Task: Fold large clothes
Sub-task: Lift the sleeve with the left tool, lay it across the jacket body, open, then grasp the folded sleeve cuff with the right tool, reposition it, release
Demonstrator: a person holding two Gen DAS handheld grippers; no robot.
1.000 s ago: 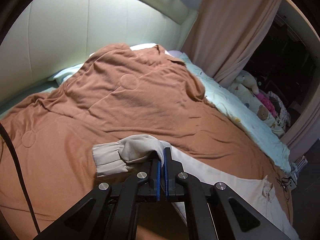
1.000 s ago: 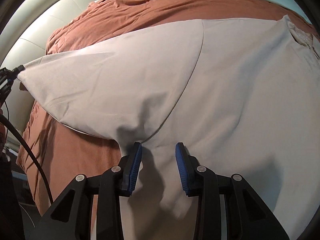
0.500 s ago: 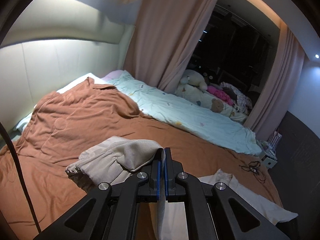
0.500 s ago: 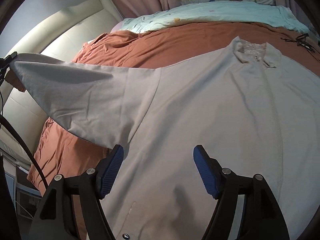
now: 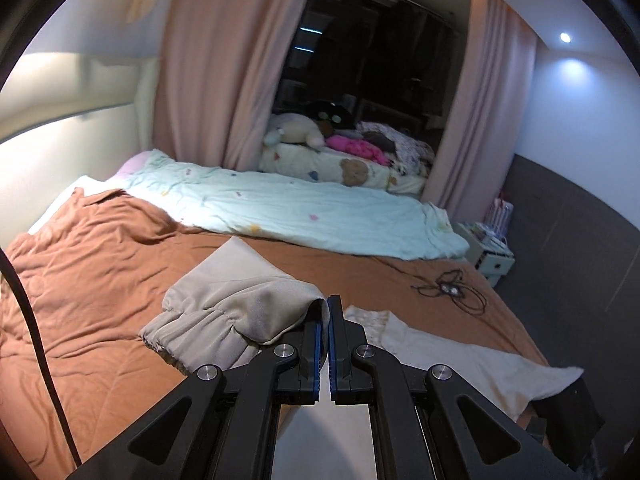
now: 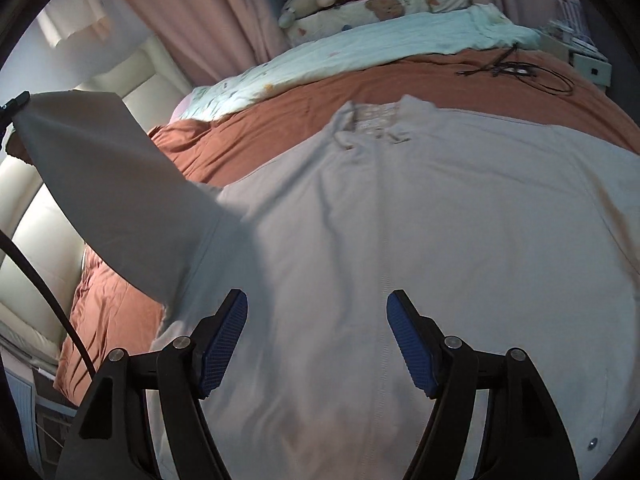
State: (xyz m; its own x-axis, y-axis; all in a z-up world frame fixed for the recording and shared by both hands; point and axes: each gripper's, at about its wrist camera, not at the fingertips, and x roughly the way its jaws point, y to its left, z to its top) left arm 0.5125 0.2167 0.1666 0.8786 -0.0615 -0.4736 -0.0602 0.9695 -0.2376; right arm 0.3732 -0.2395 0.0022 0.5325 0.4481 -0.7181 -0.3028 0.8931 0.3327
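The left gripper (image 5: pixel 325 312) has its fingers pinched tight on the sleeve (image 5: pixel 236 316) of the beige jacket (image 6: pixel 400 240), just above the gathered cuff, lifting it clear of the bed, presumably to carry it across the body for the first fold. The right gripper (image 6: pixel 316 340) hangs over the jacket's front with fingers spread wide and nothing between them (likely free to pin or smooth the cloth). The jacket lies flat, collar away, on a rumpled brown blanket (image 5: pixel 100 260); beyond it are a pale green quilt (image 5: pixel 300 212), pink curtains (image 5: pixel 224 60) and a dark window.
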